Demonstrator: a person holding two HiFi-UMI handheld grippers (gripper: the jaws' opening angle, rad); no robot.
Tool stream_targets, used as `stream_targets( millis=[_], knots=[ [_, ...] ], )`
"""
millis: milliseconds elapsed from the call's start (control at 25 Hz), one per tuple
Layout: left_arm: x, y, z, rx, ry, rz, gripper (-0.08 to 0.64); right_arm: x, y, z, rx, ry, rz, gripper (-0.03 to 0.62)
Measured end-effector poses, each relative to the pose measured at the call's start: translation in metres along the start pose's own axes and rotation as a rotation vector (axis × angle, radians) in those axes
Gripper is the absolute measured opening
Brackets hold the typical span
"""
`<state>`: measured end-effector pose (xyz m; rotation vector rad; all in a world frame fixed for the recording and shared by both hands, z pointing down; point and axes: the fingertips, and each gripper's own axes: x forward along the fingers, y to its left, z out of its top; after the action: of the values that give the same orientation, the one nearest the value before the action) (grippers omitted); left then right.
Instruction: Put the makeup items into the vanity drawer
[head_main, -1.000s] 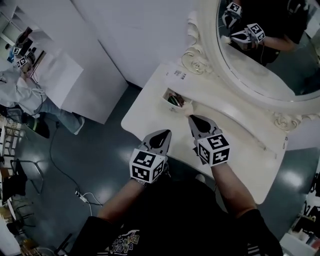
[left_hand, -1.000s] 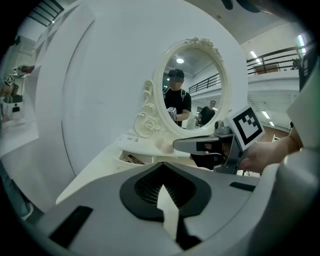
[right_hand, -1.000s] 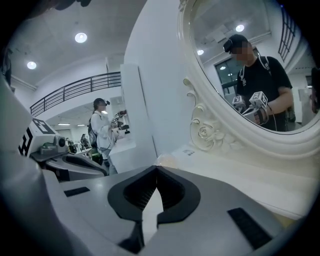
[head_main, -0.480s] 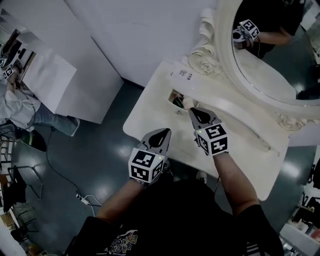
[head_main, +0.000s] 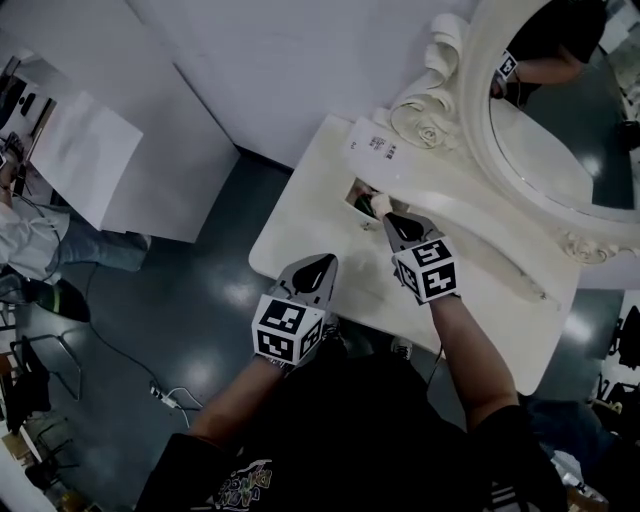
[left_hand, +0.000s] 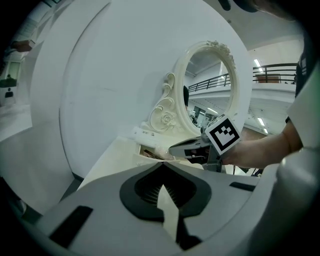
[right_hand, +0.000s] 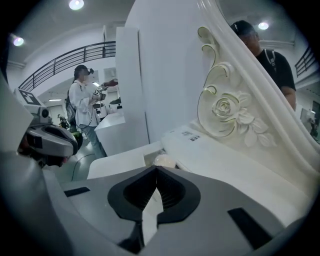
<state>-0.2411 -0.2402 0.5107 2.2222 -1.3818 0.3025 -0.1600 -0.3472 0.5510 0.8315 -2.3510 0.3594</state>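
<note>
The cream vanity table has a small open drawer with dark items inside. A pale round item sits at the drawer's right end. My right gripper is shut, and its tips point at that pale item, which lies just past them. I cannot tell whether they touch it. My left gripper hovers over the table's front edge, shut and holding nothing, aimed toward the drawer. The left gripper view shows the right gripper reaching to the drawer.
An oval mirror in a carved rose frame stands along the table's back. A white labelled card lies behind the drawer. A white cabinet, a person and a floor cable are to the left.
The right gripper has edged a little closer to the drawer, with the pale item staying at its tips. The left gripper has held its place. The head view has shifted.
</note>
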Motion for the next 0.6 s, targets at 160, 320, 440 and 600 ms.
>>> stream_targets(
  millis=[160, 320, 440, 600],
  knots=[
    [-0.001, 0.010, -0.001, -0.006, 0.003, -0.003, -0.003, 0.014, 0.005, 0.004, -0.032, 0.034, 0.013, 0.031],
    [-0.007, 0.022, -0.001, -0.012, 0.001, 0.008, -0.003, 0.028, 0.013, 0.011, -0.038, 0.064, 0.024, 0.031],
    [-0.013, 0.031, -0.001, -0.018, 0.000, 0.020, -0.002, 0.039, 0.012, 0.009, -0.039, 0.090, 0.014, 0.031],
    [-0.016, 0.043, -0.004, -0.030, 0.001, 0.035, -0.002, 0.053, 0.007, 0.009, -0.040, 0.111, -0.003, 0.031]
  ],
)
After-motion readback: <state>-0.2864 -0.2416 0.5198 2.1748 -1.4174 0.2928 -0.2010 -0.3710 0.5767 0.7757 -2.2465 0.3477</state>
